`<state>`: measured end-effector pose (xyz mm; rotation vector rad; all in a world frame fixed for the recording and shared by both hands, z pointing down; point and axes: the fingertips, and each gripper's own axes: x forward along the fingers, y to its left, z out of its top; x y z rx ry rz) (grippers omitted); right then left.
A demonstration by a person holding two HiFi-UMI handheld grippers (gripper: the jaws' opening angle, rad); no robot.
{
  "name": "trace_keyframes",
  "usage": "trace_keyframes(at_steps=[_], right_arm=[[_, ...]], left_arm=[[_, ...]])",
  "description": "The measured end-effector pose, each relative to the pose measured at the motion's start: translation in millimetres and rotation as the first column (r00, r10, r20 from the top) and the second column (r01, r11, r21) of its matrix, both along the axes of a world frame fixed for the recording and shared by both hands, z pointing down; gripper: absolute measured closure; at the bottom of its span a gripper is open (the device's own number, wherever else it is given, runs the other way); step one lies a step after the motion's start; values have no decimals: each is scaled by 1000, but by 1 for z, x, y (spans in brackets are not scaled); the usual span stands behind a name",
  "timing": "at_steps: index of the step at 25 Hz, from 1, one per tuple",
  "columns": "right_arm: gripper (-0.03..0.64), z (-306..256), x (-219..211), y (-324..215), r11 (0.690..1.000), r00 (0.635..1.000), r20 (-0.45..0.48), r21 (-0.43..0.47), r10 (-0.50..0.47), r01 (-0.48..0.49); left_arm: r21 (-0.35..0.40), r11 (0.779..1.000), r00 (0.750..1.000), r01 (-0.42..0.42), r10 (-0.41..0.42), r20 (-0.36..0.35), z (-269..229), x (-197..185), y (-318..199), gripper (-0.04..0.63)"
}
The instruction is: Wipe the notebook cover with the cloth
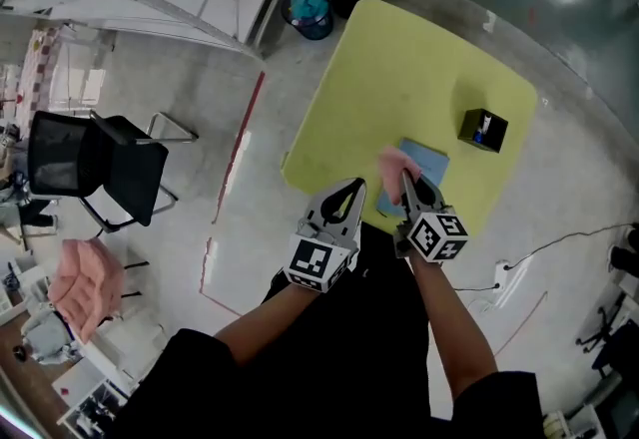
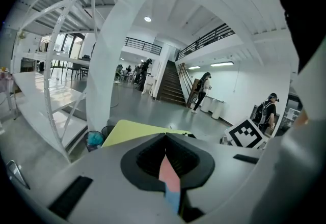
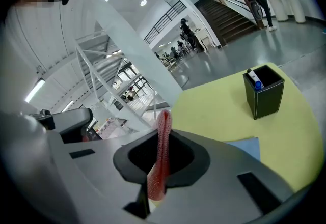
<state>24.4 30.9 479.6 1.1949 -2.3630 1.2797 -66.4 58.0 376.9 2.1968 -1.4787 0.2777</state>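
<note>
On the yellow table (image 1: 399,58) lies the blue notebook (image 1: 427,164), near the table's front edge. My right gripper (image 1: 407,178) is shut on the pink cloth (image 1: 395,166), which hangs over the notebook's left end. In the right gripper view the cloth (image 3: 162,136) stands up between the jaws of the right gripper (image 3: 162,135), with a corner of the notebook (image 3: 245,146) just beyond. My left gripper (image 1: 356,186) is shut and holds nothing, close beside the right one at the table's edge. Slivers of cloth (image 2: 168,172) and notebook (image 2: 173,197) show past the left gripper (image 2: 166,139).
A black pen holder (image 1: 483,129) stands on the table to the right, also in the right gripper view (image 3: 263,90). Two bins (image 1: 310,10) sit on the floor beyond the table's far corner. A black chair (image 1: 95,163) is off to the left.
</note>
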Motion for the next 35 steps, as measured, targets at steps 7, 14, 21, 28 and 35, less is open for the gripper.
trace_keyframes(at_steps=[7,14,21,28,35], right_arm=[[580,52,9,-21,996,1000,21,-87,-10,12],[580,103,8,-33,985,1000,16,-172,-13,15],[580,145,7,-38,972,1000,14,-235,-21,24],[580,177,10,-37,957,1000,15,-290,-23,26],[580,193,12,-39,948,1000,20,-317,10,-3]], left_arm=[[-36,999,999,37,-37,11,32,21,-9,581],[-67,996,998,60,-59,20,53,15,-19,581],[-103,992,997,71,-69,22,74,11,-23,581],[-119,992,999,48,-47,5,84,25,-20,581],[-126,991,999,46,-45,5,90,30,-15,581]])
